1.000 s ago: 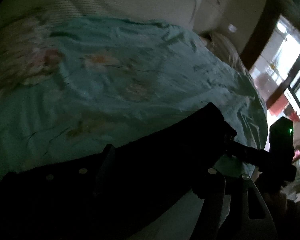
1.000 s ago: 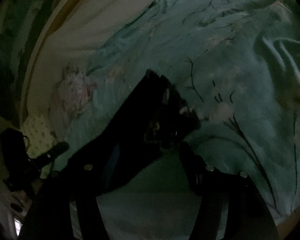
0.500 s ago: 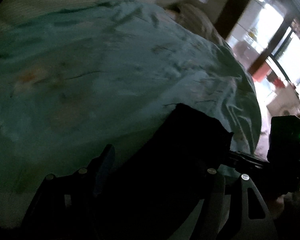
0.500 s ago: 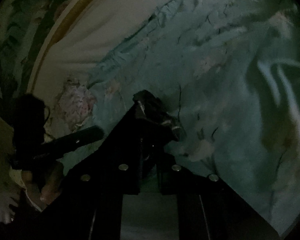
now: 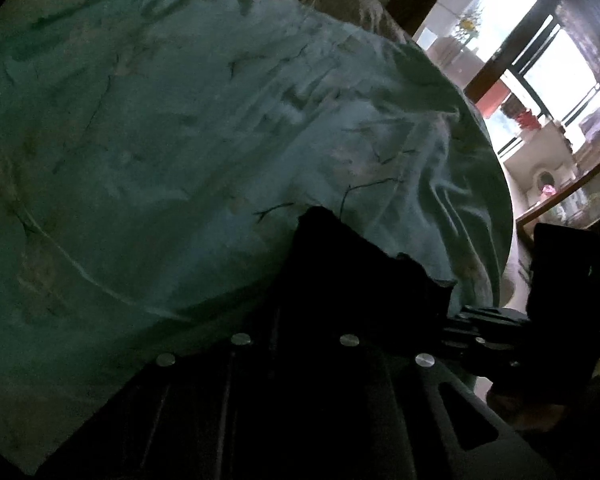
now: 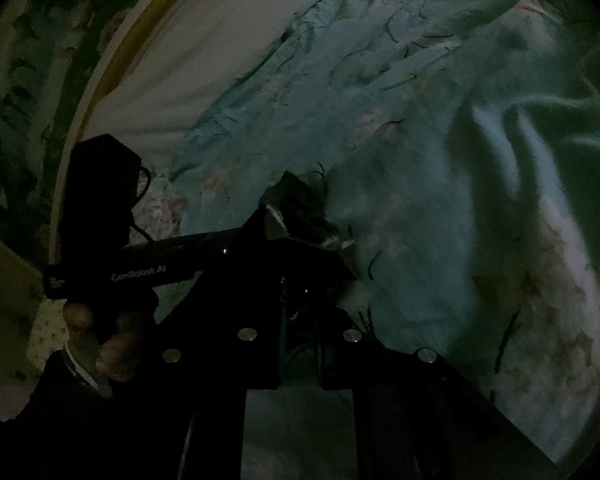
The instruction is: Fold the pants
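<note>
The pants (image 5: 352, 272) are black and lie on a teal floral bedsheet (image 5: 180, 140). In the left wrist view my left gripper (image 5: 296, 320) is shut on the pants' edge and holds the dark cloth up over the bed. In the right wrist view my right gripper (image 6: 300, 292) is shut on the pants (image 6: 300, 204) at a bunched corner with a paler lining. The right gripper also shows at the right of the left wrist view (image 5: 480, 328). The left gripper body and the hand on it show at the left of the right wrist view (image 6: 140, 268). The scene is very dark.
A white mattress side and wooden bed frame (image 6: 112, 76) run along the upper left of the right wrist view. The sheet is rumpled into folds (image 6: 500, 140). Bright windows and a dark door frame (image 5: 512, 56) lie beyond the bed's edge.
Both grippers closed from open onto the pants and lifted the cloth. The two grippers moved nearer to each other and both views swung across the bed.
</note>
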`<move>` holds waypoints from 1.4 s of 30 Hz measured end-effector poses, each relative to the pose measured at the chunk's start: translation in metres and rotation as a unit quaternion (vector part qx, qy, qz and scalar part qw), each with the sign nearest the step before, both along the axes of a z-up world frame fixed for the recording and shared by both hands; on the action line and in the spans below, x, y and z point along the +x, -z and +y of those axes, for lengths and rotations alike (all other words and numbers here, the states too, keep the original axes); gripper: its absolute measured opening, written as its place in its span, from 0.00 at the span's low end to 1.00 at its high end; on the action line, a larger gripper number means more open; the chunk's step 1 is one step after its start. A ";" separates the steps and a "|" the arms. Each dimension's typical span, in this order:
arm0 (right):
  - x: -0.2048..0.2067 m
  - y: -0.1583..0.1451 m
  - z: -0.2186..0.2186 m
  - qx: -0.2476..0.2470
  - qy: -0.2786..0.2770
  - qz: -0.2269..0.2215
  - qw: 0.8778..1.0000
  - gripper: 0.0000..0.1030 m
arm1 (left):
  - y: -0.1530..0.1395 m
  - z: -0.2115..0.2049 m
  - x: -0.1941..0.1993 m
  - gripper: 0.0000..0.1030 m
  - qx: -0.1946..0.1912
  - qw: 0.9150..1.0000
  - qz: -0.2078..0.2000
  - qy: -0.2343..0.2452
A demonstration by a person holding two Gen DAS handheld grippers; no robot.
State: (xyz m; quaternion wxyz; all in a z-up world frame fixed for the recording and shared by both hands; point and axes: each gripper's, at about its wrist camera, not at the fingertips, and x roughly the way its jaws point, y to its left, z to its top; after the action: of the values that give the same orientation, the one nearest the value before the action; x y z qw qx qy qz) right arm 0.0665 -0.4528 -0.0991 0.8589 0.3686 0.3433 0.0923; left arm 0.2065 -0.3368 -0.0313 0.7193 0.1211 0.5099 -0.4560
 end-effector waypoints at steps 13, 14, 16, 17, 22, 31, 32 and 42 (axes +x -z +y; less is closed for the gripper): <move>-0.011 -0.055 0.047 0.011 -0.083 -0.094 0.992 0.12 | -0.065 0.087 -0.026 0.08 -0.117 0.991 -0.026 -0.058; -0.010 -0.059 0.055 0.014 -0.097 -0.104 0.990 0.12 | -0.068 0.094 -0.027 0.08 -0.123 0.990 -0.026 -0.063; -0.009 -0.068 0.073 0.019 -0.125 -0.120 0.985 0.12 | -0.073 0.110 -0.031 0.08 -0.132 0.988 -0.031 -0.077; -0.008 -0.070 0.078 0.019 -0.131 -0.123 0.984 0.12 | -0.074 0.117 -0.033 0.08 -0.135 0.987 -0.032 -0.082; -0.003 -0.076 0.114 0.017 -0.173 -0.127 0.976 0.12 | -0.073 0.152 -0.040 0.08 -0.159 0.981 -0.024 -0.106; 0.008 -0.065 0.161 0.014 -0.252 -0.106 0.962 0.12 | -0.046 0.218 -0.056 0.08 -0.182 0.968 -0.004 -0.174; 0.009 -0.062 0.167 0.014 -0.259 -0.102 0.960 0.12 | -0.041 0.225 -0.057 0.08 -0.183 0.966 0.000 -0.183; 0.019 -0.033 0.206 -0.006 -0.303 -0.062 0.951 0.12 | 0.001 0.273 -0.070 0.07 -0.176 0.949 0.029 -0.258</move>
State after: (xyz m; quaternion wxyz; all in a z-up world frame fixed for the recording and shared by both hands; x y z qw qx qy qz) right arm 0.0855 -0.2467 -0.0662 0.8125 0.2351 0.3851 0.3691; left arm 0.1368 -0.0640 -0.0321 0.8071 -0.1568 0.4563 -0.3403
